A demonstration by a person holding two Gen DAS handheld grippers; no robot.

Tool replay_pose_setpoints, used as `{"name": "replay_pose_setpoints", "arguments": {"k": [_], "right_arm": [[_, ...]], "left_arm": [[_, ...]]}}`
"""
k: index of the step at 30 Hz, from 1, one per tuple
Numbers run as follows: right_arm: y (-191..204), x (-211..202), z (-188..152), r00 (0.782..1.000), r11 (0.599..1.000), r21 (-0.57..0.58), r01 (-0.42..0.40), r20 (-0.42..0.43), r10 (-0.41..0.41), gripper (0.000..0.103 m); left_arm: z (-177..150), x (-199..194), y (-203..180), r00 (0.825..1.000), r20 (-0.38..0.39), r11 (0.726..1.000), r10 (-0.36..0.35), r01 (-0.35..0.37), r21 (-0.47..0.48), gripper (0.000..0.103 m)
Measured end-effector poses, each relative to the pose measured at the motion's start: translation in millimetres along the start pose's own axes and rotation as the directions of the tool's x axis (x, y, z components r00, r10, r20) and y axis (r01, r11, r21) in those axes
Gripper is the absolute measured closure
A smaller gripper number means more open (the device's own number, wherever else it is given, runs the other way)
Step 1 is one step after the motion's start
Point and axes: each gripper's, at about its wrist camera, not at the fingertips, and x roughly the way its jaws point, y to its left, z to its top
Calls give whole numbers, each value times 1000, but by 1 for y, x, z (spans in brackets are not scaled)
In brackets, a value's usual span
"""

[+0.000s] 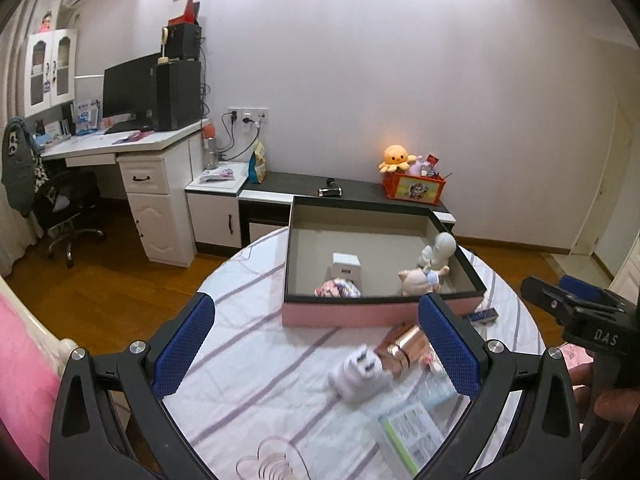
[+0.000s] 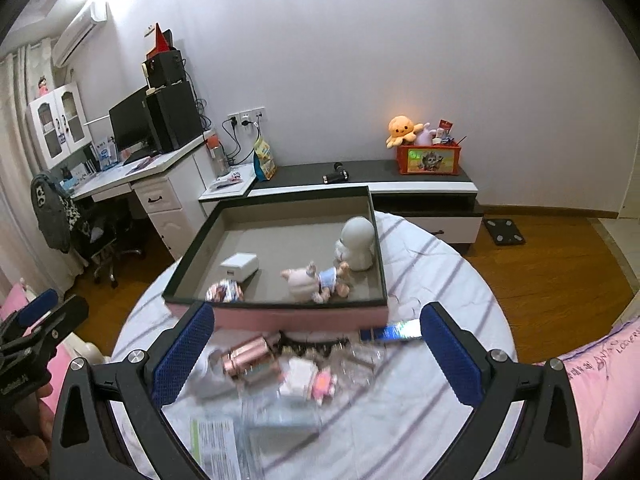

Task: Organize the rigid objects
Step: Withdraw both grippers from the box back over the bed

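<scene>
A pink box (image 1: 344, 316) with a dark rim stands on the round striped table (image 1: 256, 344). It also shows in the right wrist view (image 2: 296, 318). Inside lie a small white box (image 2: 239, 266), a pig doll (image 2: 316, 278), a white figure (image 2: 358, 242) and a patterned item (image 2: 224, 292). In front of the box lie a rose-gold cylinder (image 1: 400, 346), a white plug adapter (image 1: 360, 372), a blue strip (image 2: 394, 330) and clear packets (image 2: 256, 412). My left gripper (image 1: 316, 348) is open above the adapter. My right gripper (image 2: 314, 354) is open above the loose items.
A low black-topped cabinet (image 1: 352, 190) behind the table carries an orange toy crate (image 1: 414, 190) and a yellow octopus plush (image 1: 396, 158). A white desk (image 1: 120, 144) with a monitor and a chair stands at the left. Pink bedding (image 2: 604, 384) borders the table's right side.
</scene>
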Motion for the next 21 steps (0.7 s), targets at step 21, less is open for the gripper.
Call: {"name": "replay_pose_setpoints", "arguments": {"k": [21], "right_arm": [[-20,-16,-74,996,1000,12,11,-92,-10,0]], "left_arm": [[-73,-19,-13,998,-65,1000,-8,8,-8,0]]}}
